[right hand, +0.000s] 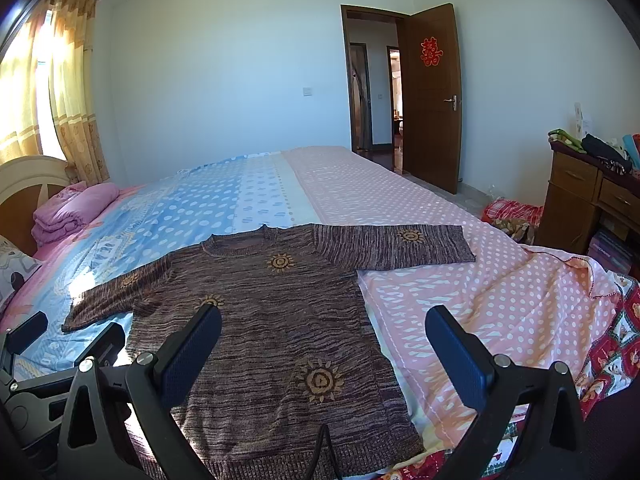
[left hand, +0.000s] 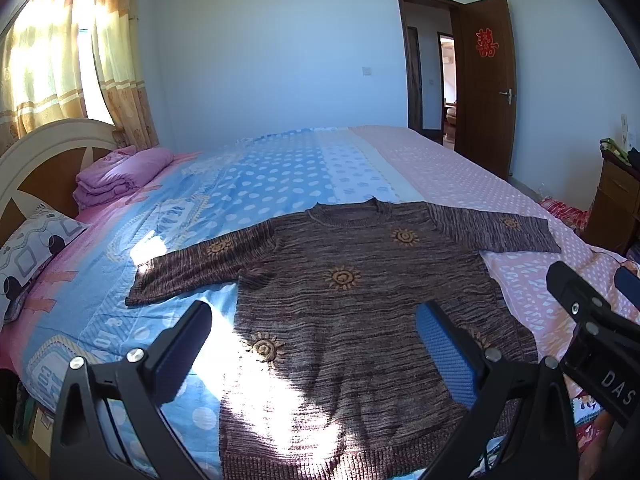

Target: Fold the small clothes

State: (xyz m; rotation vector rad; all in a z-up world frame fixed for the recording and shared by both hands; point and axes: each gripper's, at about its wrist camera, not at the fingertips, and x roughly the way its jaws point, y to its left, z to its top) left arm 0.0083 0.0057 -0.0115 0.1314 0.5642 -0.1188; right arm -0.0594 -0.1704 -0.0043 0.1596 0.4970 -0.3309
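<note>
Left gripper [left hand: 316, 354] and right gripper [right hand: 324, 354]: jaws wide, empty, above flat, brown knitted sweater [right hand: 260, 320] on bed [right hand: 460, 208].

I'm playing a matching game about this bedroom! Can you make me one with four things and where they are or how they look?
Things:
1. sweater
2. pink blanket
3. door
4. curtain

Descriptions:
A. standing open
B. hanging by the window
C. spread flat on the bed, sleeves out
D. folded near the headboard

Pairs: 1-C, 2-D, 3-A, 4-B
</note>
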